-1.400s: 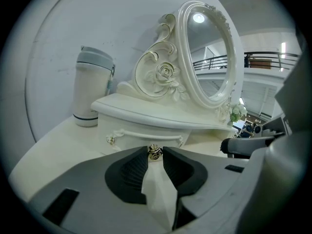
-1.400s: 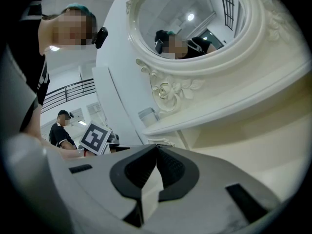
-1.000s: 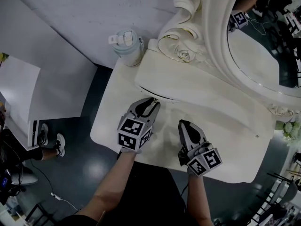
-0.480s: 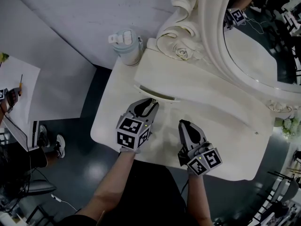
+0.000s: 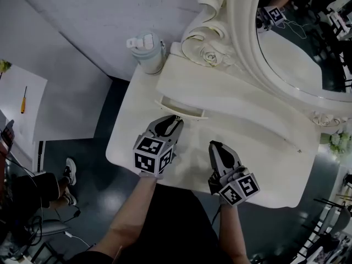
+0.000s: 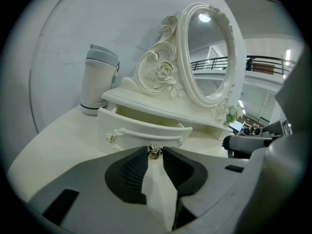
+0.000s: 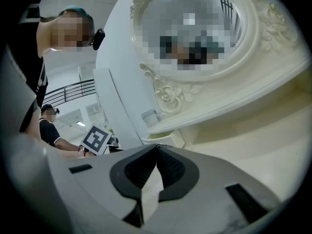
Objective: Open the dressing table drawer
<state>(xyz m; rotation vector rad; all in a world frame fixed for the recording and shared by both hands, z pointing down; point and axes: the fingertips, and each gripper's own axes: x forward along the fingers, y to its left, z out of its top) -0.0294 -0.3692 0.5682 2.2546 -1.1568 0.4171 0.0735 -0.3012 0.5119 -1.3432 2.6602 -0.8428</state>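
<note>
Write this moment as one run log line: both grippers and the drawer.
left gripper: shut on drawer knob | drawer: partly open | right gripper: shut, empty, over dressing table top

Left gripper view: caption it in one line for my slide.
Left gripper pinches the gold knob of the partly open drawer below the oval mirror.

Left claw (image 5: 176, 118) grips a knob (image 6: 155, 152) (forearm stretched forward), while right claw (image 5: 215, 145) sits closed, empty.

In the head view the left hand-held gripper (image 5: 176, 119) covers the knob (image 6: 155, 152) of the drawer (image 5: 180, 109); the mirror (image 5: 291, 48) is cut off by the top and right edges.
</note>
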